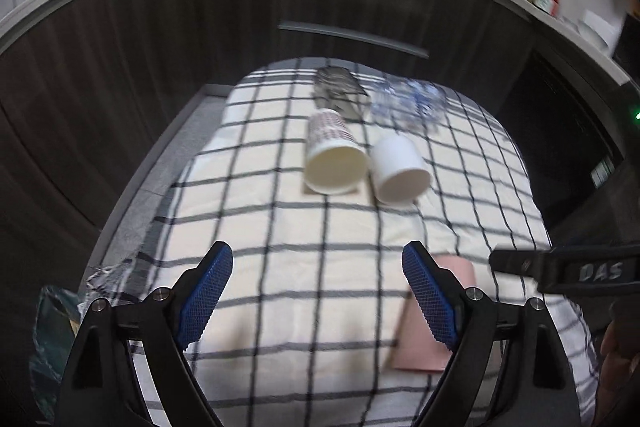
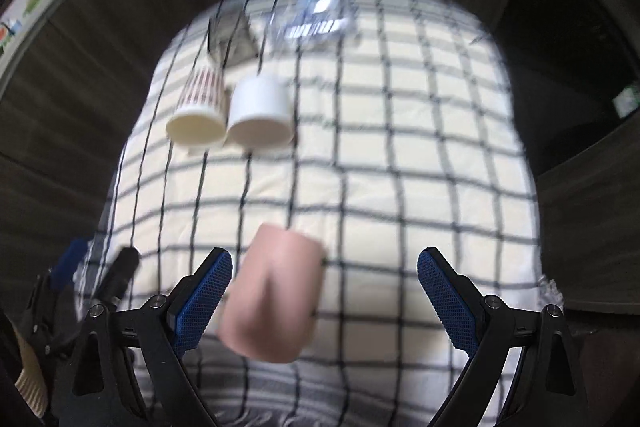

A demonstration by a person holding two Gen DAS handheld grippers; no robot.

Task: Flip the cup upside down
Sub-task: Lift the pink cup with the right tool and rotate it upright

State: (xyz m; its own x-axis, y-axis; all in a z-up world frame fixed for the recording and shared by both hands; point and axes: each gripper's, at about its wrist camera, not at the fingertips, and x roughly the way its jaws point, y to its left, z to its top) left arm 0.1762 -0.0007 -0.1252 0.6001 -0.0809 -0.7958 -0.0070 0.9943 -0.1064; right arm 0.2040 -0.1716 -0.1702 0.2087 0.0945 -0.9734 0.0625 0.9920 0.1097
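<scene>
A pink cup (image 2: 276,291) stands on the checked cloth (image 2: 380,147) between my right gripper's open fingers, nearer the left one; it is blurred. It also shows in the left wrist view (image 1: 424,331) behind my left gripper's right finger. My right gripper (image 2: 324,259) is open and empty. My left gripper (image 1: 318,255) is open and empty over the cloth (image 1: 280,227). A patterned paper cup (image 1: 334,155) and a plain white cup (image 1: 398,171) stand side by side farther off, mouths facing the camera.
A dark metal rack (image 1: 340,91) and a clear blue-printed plastic item (image 1: 408,103) lie at the cloth's far end. Dark wood cabinet fronts (image 1: 160,39) surround the table. The right gripper's body (image 1: 560,271) reaches in at the right edge of the left wrist view.
</scene>
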